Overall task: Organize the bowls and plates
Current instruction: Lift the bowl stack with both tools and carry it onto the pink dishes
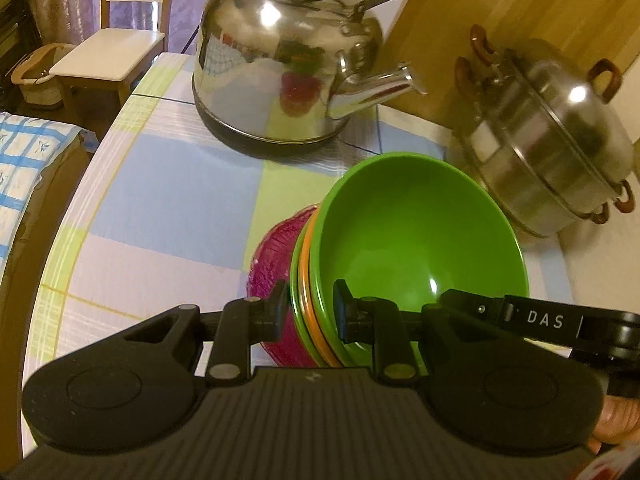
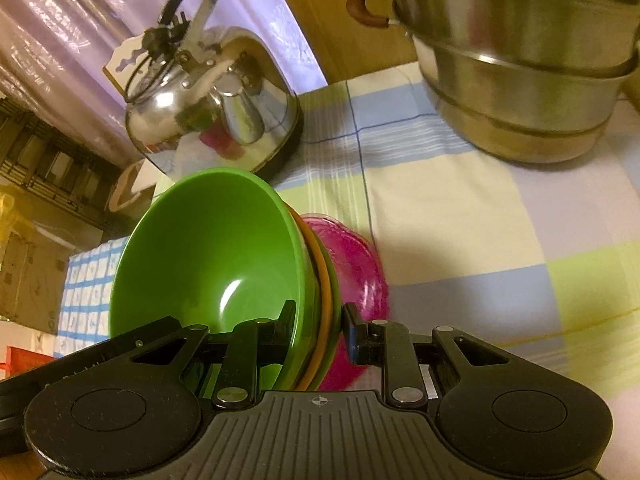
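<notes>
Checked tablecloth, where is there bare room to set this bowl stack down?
Bare cloth lies between the shiny steel kettle and the table's curved near edge, left of the nested green, orange and pink bowls. It is crowded between kettle and stacked steel steamer pot.

Glossy plastic green bowl (image 1: 420, 236); pink bowl (image 1: 272, 280) translucent, perhaps ribbed plastic. Kettle (image 1: 280, 80) and steamer (image 1: 552, 152) polished metal. Worktop (image 1: 168, 208) cloth smooth, checked. Claws (image 1: 310, 312) matt black.
</notes>
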A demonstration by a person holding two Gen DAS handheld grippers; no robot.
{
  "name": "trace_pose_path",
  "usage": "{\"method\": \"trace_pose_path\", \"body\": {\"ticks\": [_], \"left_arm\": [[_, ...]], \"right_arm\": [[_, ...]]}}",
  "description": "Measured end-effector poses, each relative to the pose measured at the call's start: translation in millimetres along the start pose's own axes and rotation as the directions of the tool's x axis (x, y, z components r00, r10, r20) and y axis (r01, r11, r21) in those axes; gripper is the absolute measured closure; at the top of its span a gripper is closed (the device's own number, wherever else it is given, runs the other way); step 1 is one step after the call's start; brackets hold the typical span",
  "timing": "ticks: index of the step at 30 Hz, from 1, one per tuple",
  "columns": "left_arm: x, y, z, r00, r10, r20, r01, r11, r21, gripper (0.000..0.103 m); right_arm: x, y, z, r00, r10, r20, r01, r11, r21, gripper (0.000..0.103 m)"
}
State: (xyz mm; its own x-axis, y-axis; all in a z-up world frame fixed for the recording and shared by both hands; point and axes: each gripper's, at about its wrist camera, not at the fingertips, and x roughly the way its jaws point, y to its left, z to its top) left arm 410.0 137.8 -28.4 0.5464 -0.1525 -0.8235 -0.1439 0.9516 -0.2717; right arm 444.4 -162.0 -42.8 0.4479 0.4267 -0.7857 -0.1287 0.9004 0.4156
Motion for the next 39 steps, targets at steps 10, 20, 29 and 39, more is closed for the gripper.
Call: {"method": "trace_pose_path", "body": {"ticks": [10,20,29,39], "left_arm": [[26.4,5.0,0.4,1.0,0.003,-0.009,-0.003,1.0,0.014,0.082],[38.5,7.4,0.9,1.0,0.003,-0.019,-0.003,1.0,0.014,0.082],[42.5,11.7,0.7,1.0,-0.008,-0.009,0.008,1.0,0.004,0.082],[41.8,15.1,-0.3,1.0,-0.026,0.002,0.026,1.0,-0.005,0.081]], "right_arm": [[31.3,-14.1,3.0,1.0,0.01,-0.014,-0.01,1.0,0.02,0.079],[38.8,-18.5,2.9,1.0,0.011,-0.014,-0.011,1.0,0.025,0.079],[43.5,-19.0,2.6,1.0,0.009,-0.019,-0.008,1.0,0.025,0.079],[43.3,-21.3,1.6,1.0,0.023,-0.009,-0.023,0.999,0.033,0.077]]}}
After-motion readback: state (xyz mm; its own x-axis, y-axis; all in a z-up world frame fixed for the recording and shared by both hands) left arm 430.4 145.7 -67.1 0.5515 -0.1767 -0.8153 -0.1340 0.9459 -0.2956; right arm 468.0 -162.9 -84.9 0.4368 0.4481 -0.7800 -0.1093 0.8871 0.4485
